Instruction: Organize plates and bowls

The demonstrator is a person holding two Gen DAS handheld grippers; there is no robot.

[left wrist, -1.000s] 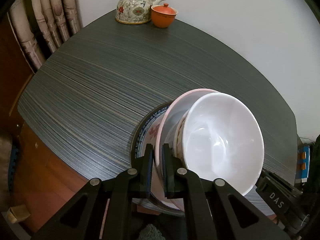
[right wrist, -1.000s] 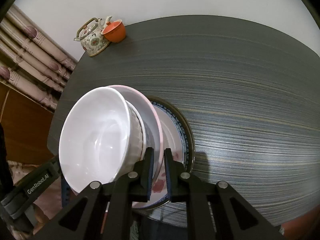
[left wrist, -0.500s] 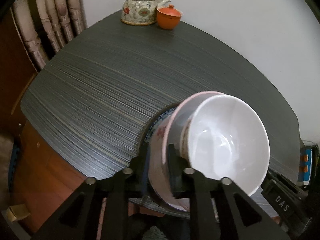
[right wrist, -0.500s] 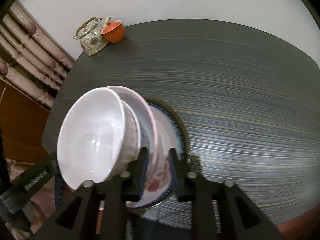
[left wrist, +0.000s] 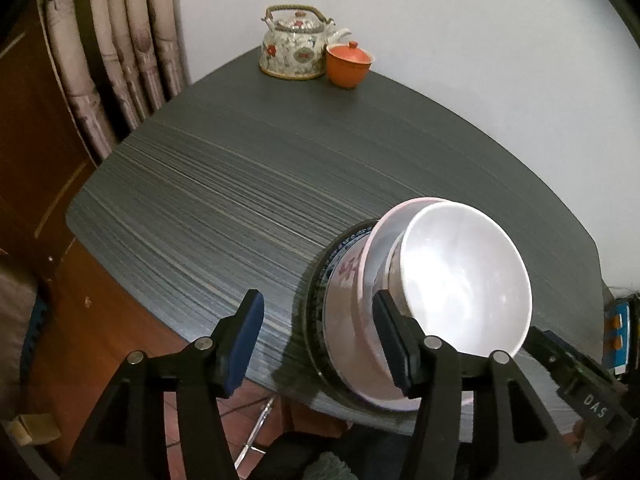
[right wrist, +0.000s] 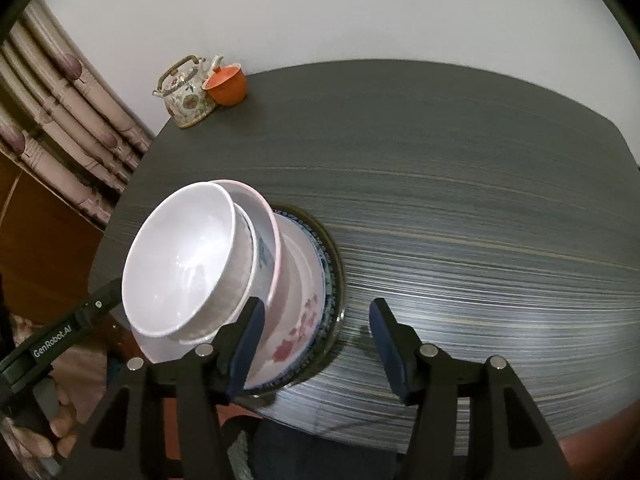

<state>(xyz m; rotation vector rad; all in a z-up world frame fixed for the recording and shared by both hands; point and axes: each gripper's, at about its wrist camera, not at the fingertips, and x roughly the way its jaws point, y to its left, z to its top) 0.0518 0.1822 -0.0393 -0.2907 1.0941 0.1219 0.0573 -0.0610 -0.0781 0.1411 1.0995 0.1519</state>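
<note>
A stack of dishes sits near the front edge of a dark grey streaked table [left wrist: 256,184]: a white bowl [left wrist: 464,280] on top, nested in a pink-rimmed bowl [left wrist: 360,320], which rests on a white plate with red flowers [right wrist: 296,320] and, at the bottom, a dark-rimmed plate with a blue pattern [left wrist: 316,292]. In the left wrist view the stack fills the lower right; in the right wrist view it sits left of centre.

The left gripper [left wrist: 316,340] has just been opening, and its jaws now stand apart. The left rim of the stack lies between them, the right finger close against the pink-rimmed bowl, the left finger out over bare table. The right gripper [right wrist: 316,344] has likewise just been opening and is released; its left finger lies in front of the stack's right edge, its right finger over the table, with the plates' rim between them. Whether any pad touches the dishes I cannot tell.

At the far corner, upper centre in the left view and upper left in the right view, stand 2 things side by side: a flowered teapot [left wrist: 294,46] and an orange lidded cup [left wrist: 348,64]. The rest of the tabletop is bare. Behind is a plain pale wall [right wrist: 360,12]; a patterned curtain [left wrist: 120,52] hangs at the upper left, with brown wooden furniture [left wrist: 36,140] below it.
</note>
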